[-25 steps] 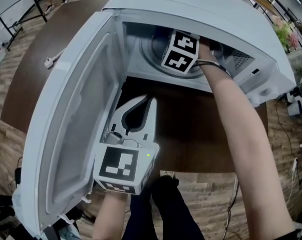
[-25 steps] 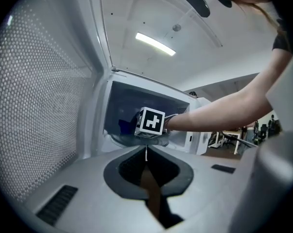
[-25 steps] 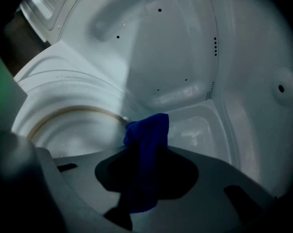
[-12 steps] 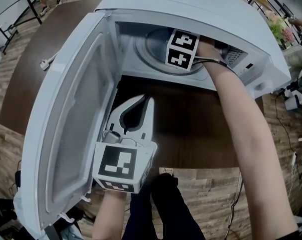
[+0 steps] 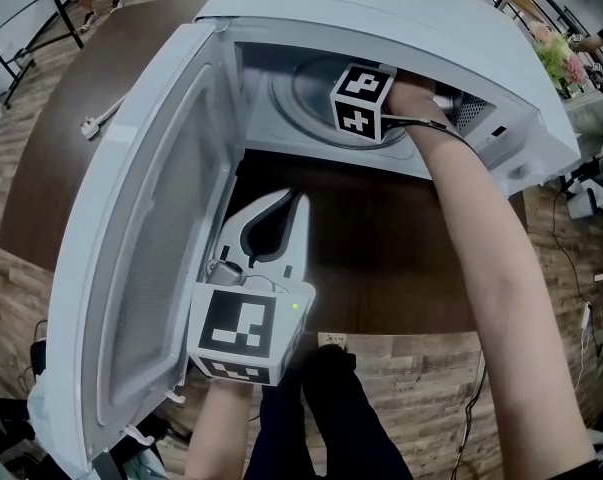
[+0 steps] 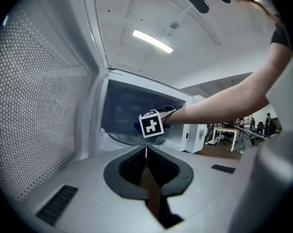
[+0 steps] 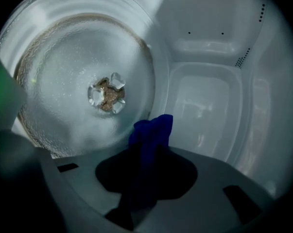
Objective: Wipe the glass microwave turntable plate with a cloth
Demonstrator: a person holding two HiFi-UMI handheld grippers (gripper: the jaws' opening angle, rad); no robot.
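The right tool (image 7: pixel 147 153) is clamped on a blue cloth (image 7: pixel 153 127); the cloth is bunched between the jaws and sticks out past their tips. The cloth's free end hangs over the near right edge of the glass turntable plate (image 7: pixel 78 62), though the views do not show whether it touches the glass. The plate lies flat on the floor of the microwave (image 5: pixel 401 8) cavity, with its three-lobed hub (image 7: pixel 106 93) at the middle and a brownish ring showing near its rim. The right tool reaches into the cavity from the front, its marker cube just inside the opening and the person's bare forearm (image 5: pixel 481 248) trailing out behind it. The left tool (image 6: pixel 146 153) has its jaws together with nothing between them. It is held outside the microwave, low in front of the opening and pointing toward it, well apart from the plate. The microwave's door (image 5: pixel 141 238) stands swung wide on the left, just beside the left tool. The microwave sits on a dark brown tabletop (image 5: pixel 391 268).
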